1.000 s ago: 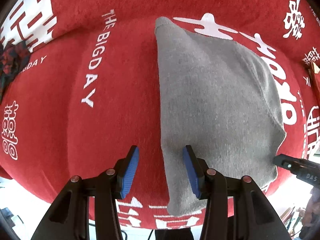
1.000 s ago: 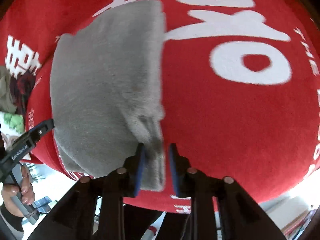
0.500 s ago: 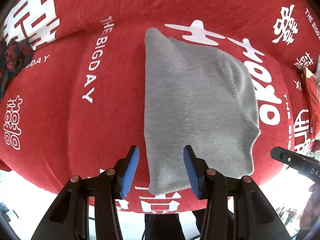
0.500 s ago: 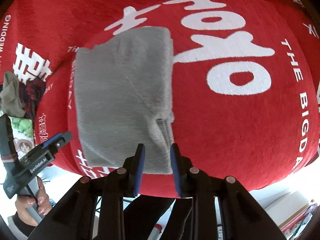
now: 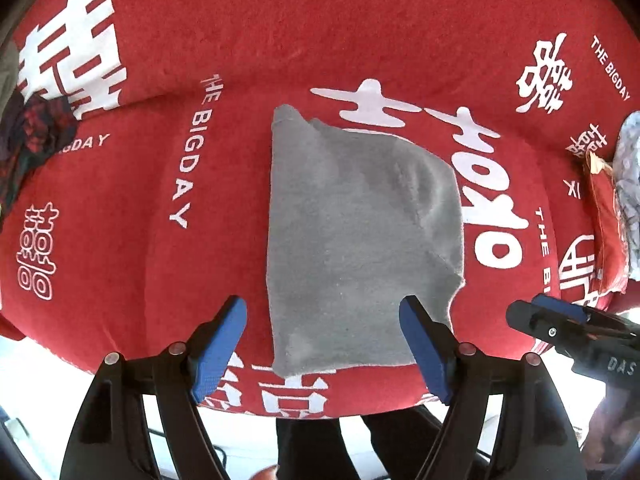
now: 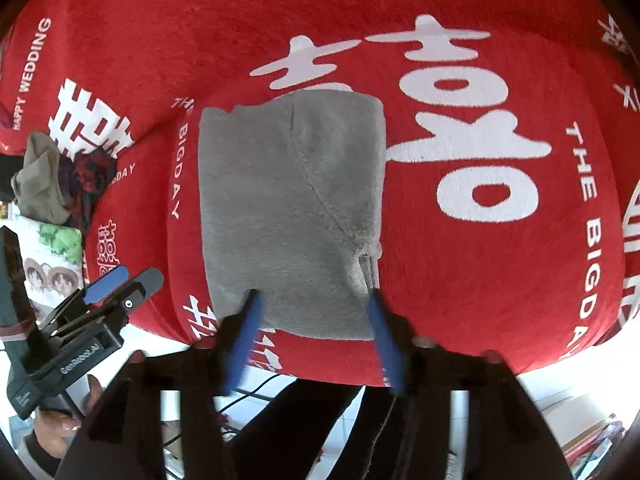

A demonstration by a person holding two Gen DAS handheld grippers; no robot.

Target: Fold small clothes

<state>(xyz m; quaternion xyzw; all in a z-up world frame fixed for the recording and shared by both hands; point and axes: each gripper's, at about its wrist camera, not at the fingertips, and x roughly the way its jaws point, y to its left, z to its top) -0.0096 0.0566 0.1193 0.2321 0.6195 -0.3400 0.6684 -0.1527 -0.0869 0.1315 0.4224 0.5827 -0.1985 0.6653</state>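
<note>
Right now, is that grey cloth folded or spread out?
Folded: the grey cloth lies as a compact, layered rectangle on the red blanket, no gripper touching it.

A plain grey garment [image 5: 360, 232] lies on a red cloth [image 5: 360, 32] with white lettering; the fingers [image 5: 218, 346] carry blue pads.

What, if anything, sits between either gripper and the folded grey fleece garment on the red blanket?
Nothing visible: the folded grey fleece garment lies bare on the red printed blanket, below the left gripper and right gripper, whose jaws are opening.
</note>
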